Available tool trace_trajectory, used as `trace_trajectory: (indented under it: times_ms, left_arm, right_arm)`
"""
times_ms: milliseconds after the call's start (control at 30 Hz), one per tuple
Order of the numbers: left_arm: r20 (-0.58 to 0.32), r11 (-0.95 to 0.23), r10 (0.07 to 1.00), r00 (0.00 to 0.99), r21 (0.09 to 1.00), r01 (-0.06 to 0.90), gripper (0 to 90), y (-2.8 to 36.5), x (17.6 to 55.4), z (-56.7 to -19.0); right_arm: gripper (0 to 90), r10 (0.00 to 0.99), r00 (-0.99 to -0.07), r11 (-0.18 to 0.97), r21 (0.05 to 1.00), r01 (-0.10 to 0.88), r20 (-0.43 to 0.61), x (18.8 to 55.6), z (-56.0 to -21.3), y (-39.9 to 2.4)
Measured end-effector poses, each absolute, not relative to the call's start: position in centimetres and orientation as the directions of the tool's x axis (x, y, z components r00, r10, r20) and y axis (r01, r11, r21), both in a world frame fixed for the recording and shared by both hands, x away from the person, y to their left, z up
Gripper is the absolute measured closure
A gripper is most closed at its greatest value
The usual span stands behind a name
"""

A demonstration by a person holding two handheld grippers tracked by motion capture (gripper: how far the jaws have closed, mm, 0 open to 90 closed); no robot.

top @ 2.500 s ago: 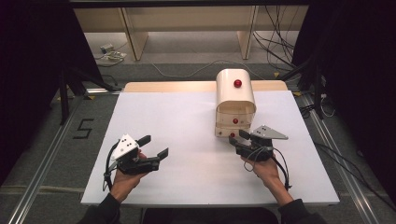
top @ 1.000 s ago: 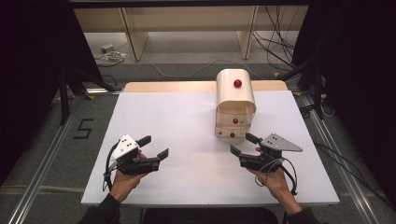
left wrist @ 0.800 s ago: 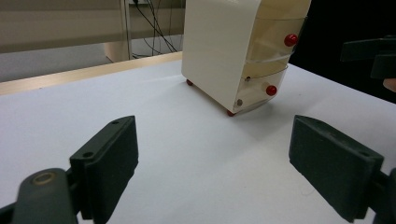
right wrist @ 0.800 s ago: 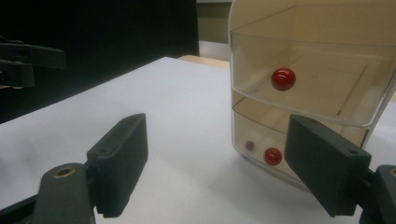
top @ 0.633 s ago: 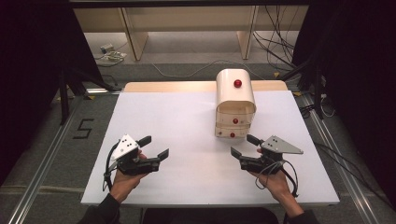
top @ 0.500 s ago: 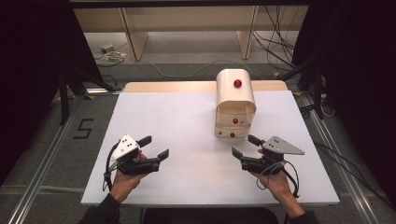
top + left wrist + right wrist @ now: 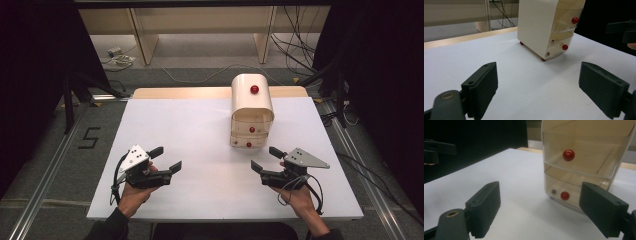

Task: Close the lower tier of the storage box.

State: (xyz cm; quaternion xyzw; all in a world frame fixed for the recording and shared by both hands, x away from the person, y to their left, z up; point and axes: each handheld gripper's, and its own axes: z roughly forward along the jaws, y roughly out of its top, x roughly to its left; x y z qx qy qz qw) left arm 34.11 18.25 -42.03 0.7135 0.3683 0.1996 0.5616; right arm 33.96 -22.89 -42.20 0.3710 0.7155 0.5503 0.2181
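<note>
Backed away from the drawer box (image 7: 252, 112), the right gripper (image 7: 267, 160) sits lower right, jaws just opened wide, empty. Box stands upright at upper centre-right of the white table (image 7: 190, 130), drawers facing the bottom edge. Grey floor, cables behind. Left gripper (image 7: 165, 159) lower left, jaws apart, empty.

A lab: around the white table (image 7: 200, 120) hang black curtains (image 7: 30, 75), with loose cables (image 7: 300, 50) and a floor marking 5 (image 7: 89, 137) beside it.
</note>
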Motion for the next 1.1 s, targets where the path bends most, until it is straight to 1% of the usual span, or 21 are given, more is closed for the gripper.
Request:
trace_trajectory:
  times_ms: [600, 1100]
  left_arm:
    - [-0.135, -0.113, 0.734, 0.666, 0.942, 0.316, 15.5, 18.0, 33.8, -42.2]
    - [-0.133, -0.119, 0.728, 0.673, 0.941, 0.315, 15.6, 17.9, 33.6, -42.2]
  right_arm:
    - [16.0, 0.778, -0.624, 0.152, 0.942, 0.299, 0.072, 33.2, -42.7, -23.2]
    - [16.0, 0.787, -0.612, 0.145, 0.943, 0.3, 0.074, 32.7, -42.8, -23.7]
